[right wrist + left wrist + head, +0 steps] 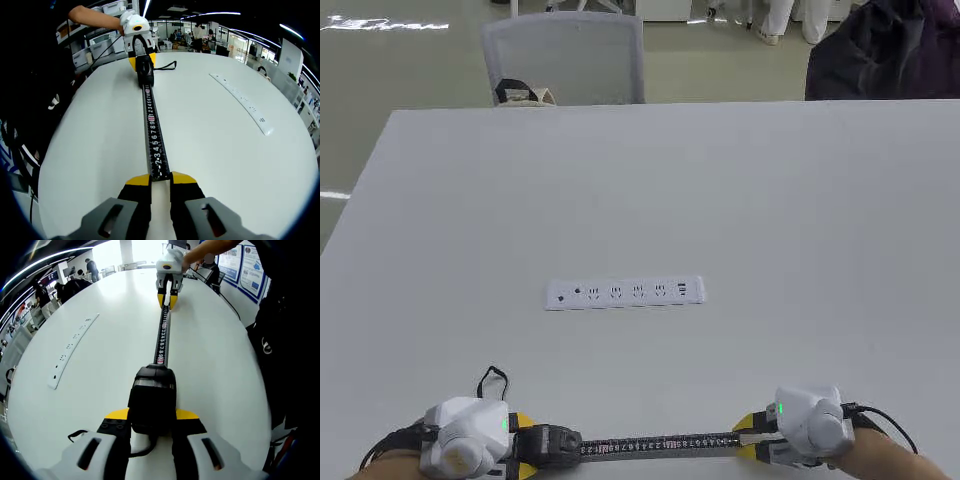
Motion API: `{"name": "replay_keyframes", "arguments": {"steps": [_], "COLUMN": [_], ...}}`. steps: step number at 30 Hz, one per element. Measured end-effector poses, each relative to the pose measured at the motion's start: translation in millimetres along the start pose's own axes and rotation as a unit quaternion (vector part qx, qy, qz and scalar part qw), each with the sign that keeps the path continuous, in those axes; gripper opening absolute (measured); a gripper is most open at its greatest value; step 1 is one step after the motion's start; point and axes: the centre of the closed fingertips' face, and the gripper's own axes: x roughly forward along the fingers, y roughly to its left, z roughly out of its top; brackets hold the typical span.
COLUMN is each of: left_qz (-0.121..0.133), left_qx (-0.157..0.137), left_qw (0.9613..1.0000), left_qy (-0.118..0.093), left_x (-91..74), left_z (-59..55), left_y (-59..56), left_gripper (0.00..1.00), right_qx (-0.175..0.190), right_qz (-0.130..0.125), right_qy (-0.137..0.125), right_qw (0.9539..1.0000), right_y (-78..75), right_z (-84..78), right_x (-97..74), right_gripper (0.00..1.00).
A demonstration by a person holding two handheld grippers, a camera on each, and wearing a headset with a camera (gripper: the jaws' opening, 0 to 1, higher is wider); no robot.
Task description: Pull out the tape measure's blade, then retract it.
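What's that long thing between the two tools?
The tape measure's blade, pulled out from the black case in the left tool to the right tool, in the head view.

- An open-plan office: a broad white surface (770,200) like a meeting table, with a power strip (625,292) lying on it.
- A grey mesh chair (563,58) stands at its far edge on a glossy floor (410,70).
- In the right gripper view, ceiling strip lights (220,13), stacked storage bins (115,7) and people (198,32) at the back.
- In the left gripper view, posters (232,262) line a wall.
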Motion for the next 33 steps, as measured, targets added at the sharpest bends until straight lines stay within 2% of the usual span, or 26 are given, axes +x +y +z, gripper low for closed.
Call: {"name": "replay_keyframes", "arguments": {"steps": [8, 10, 17, 18, 19, 23, 26, 33], "left_qz": [0.0, 0.001, 0.002, 0.003, 0.003, 0.005, 0.013, 0.015], "left_qx": [-0.004, -0.002, -0.003, -0.003, -0.004, 0.004, 0.025, 0.012], "left_qw": [1.0, 1.0, 1.0, 1.0, 1.0, 1.0, 0.9995, 0.9997], "left_qy": [0.001, 0.002, 0.003, 0.003, 0.002, 0.003, 0.014, 0.013], "left_x": [0.6, 0.2, 1.1, 1.3, 1.6, 2.4, 5.0, 7.0], "left_z": [3.8, 4.8, 4.3, 3.8, 3.2, 2.7, 0.7, -2.8], "left_y": [-0.8, -1.2, -0.8, -0.7, -0.4, -0.7, 0.2, 1.1], "left_gripper": [0.27, 0.27, 0.28, 0.28, 0.28, 0.28, 0.29, 0.32], "right_qx": [-0.009, -0.026, -0.03, -0.026, -0.023, -0.02, -0.023, -0.019], "right_qz": [0.0, 0.0, 0.001, -0.004, -0.003, -0.009, -0.016, -0.018], "right_qy": [0.011, 0.021, 0.031, 0.041, 0.035, 0.04, 0.042, 0.045], "right_qw": [0.9999, 0.9995, 0.9991, 0.9988, 0.9991, 0.999, 0.9987, 0.9987], "right_y": [-0.3, 0.1, 0.5, -1.4, -2.2, -3.7, -5.5, -5.2], "right_z": [-2.7, -4.6, -5.1, -7.6, -5.6, -7.2, -7.0, -6.0], "right_x": [3.9, 5.9, 6.4, 5.6, 6.0, 5.3, 5.1, 5.4], "right_gripper": [0.12, 0.13, 0.13, 0.14, 0.14, 0.14, 0.17, 0.27]}}
